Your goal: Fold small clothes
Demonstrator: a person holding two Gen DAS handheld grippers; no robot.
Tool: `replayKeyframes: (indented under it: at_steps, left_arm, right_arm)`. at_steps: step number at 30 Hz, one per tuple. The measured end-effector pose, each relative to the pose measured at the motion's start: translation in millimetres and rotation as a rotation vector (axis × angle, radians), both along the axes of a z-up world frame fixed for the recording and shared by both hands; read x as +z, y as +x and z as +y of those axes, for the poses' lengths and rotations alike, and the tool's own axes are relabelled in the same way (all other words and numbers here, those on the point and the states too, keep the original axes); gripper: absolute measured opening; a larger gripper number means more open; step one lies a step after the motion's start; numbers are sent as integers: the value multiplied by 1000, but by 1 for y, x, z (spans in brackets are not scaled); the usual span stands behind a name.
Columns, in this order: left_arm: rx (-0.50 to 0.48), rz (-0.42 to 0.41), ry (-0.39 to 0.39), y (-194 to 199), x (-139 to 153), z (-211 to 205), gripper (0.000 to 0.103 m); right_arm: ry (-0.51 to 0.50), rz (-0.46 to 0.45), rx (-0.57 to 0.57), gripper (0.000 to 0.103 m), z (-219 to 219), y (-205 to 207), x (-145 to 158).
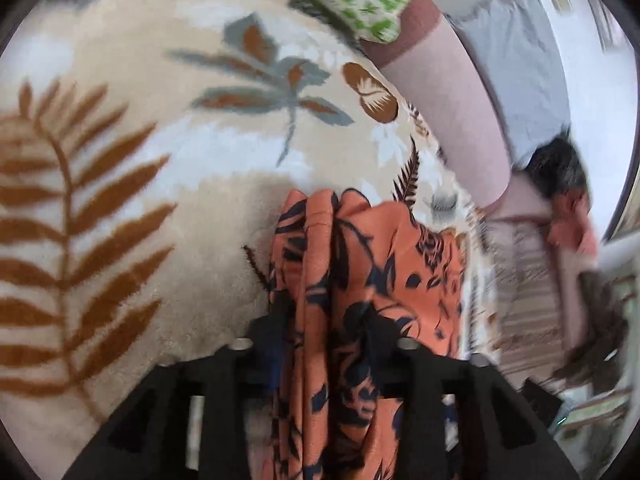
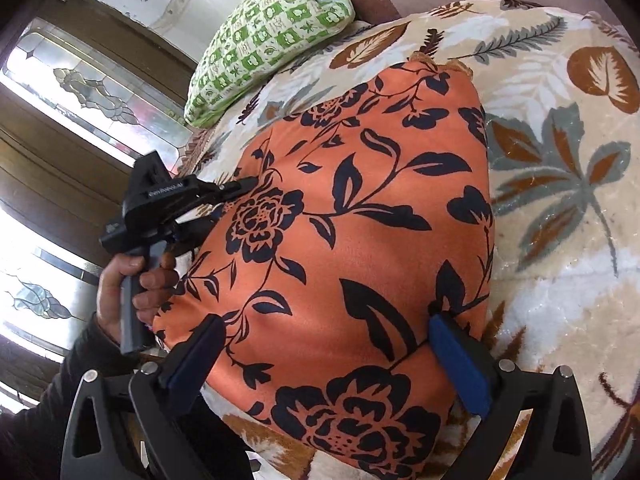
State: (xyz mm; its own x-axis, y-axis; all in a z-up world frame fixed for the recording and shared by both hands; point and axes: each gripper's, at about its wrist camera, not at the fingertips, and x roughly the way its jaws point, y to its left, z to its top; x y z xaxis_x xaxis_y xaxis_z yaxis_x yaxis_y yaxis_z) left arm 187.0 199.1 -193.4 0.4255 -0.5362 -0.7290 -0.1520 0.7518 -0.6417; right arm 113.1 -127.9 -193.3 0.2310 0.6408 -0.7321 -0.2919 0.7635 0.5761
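An orange cloth with a black flower print lies spread on a leaf-patterned blanket. My left gripper is shut on a bunched edge of the orange cloth; in the right wrist view the left gripper pinches the cloth's left edge, held by a hand. My right gripper is open, its blue pads astride the cloth's near part, above or on it.
A green-and-white patterned pillow lies at the far edge of the blanket. Patterned glass window panels in dark wood frames stand at the left. A person's head and arm show at the right of the left wrist view.
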Motion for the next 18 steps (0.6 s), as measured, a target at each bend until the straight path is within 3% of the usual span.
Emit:
replayKeyframes:
  at_steps: [3,6,7,9,10,11,13,16,18]
  left_arm:
    - [-26,-84,94,-25,30,-6,46]
    - [-63,-161,186,-66,54,-19,47]
    - [-67,-161,206,-77,54,-22,47]
    - [-33,-62,255,-88,30,-21,47]
    - [-43,2,251,-90,12,-19,48]
    - [-16,10,222,-93,1,-14,49]
    - [2,2,227,-95,12,-13,48]
    - [-33,-92,300,-100,44,-23,47]
    - [-43,-121,301,-103,56,-26,47]
  right_arm:
    - [60,26,-42,102,-11,0,10]
    - [191,55,-91,102,-27,0,22]
    - [223,57,-99,102,-30,0,24]
    - [292,71,-88,102,-30,1,25]
    - [307,85,-90,102,-30,2,22]
    - [308,126,-106,102,-29,4,11]
    - [279,205,-141,102,-30,8,-6]
    - [331,156,-156,102,-38,6,14]
    - [347,114,-163,102,-43,7,29]
